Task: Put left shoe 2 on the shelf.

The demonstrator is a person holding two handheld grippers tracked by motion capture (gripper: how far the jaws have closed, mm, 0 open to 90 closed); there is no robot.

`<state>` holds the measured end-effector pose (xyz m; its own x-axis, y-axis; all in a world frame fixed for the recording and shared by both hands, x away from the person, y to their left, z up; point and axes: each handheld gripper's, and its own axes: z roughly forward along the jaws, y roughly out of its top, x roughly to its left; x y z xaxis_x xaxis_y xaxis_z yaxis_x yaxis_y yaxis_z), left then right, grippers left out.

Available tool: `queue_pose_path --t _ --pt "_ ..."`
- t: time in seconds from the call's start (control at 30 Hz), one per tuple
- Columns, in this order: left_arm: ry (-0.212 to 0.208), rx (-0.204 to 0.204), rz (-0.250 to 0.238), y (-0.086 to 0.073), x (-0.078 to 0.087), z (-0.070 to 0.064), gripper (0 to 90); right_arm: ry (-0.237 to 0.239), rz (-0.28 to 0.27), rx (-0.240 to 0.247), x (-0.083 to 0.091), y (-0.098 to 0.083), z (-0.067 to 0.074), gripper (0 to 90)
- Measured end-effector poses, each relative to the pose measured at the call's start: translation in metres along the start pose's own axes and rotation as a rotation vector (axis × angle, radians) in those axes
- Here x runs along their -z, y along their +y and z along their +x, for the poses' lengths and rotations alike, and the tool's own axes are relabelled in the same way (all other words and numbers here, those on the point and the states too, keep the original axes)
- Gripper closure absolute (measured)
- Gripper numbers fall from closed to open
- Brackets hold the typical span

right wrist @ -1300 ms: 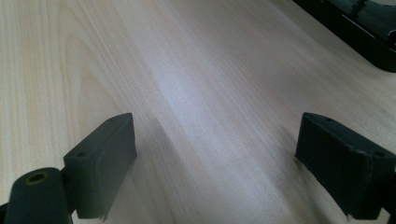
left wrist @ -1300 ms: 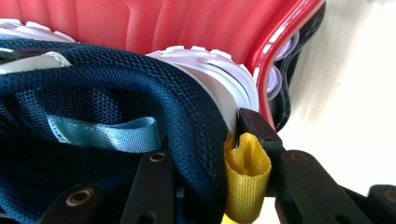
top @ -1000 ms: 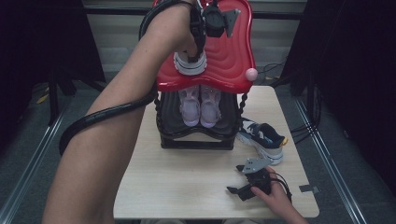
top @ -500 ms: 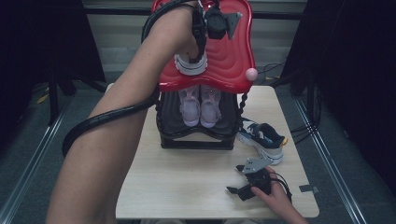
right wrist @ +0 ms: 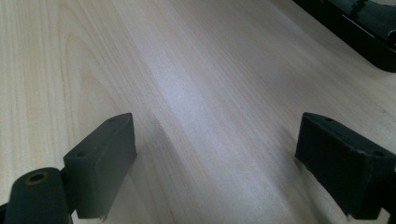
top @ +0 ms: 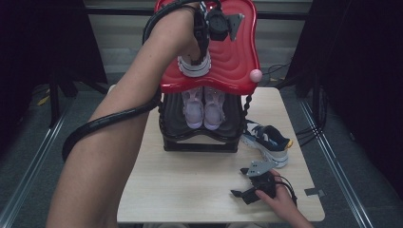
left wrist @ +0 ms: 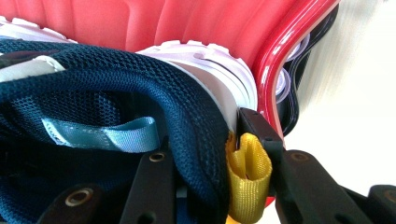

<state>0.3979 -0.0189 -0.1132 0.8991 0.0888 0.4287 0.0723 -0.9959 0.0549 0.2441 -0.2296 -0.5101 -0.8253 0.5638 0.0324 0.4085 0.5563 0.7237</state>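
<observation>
A navy sneaker (left wrist: 116, 93) with a white sole (top: 194, 67) and a yellow heel tab (left wrist: 247, 177) stands heel-up on the red top (top: 233, 61) of a shoe rack. My left gripper (top: 198, 56) reaches down from above; in the left gripper view it (left wrist: 205, 140) is shut on the sneaker's heel collar, one jaw inside and one outside by the yellow tab. The matching sneaker (top: 267, 140) lies on the table right of the rack. At the table's front right my right gripper (top: 241, 183) rests open, with bare wood between its jaws (right wrist: 215, 140).
A pair of pale lilac shoes (top: 204, 107) sits on the black lower shelf (top: 199, 142) under the red top. A pink ball (top: 255, 75) hangs at the top's right corner. The wooden table (top: 190, 185) has dark floor and cables around it.
</observation>
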Motion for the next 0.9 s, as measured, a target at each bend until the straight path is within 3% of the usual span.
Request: queue_pose_path --t 0.9 --pt "0.018 0.020 -0.004 -0.0007 0.0020 0.0024 62.2 0.000 0.000 0.000 0.0000 0.0000 0.0000 11.2"
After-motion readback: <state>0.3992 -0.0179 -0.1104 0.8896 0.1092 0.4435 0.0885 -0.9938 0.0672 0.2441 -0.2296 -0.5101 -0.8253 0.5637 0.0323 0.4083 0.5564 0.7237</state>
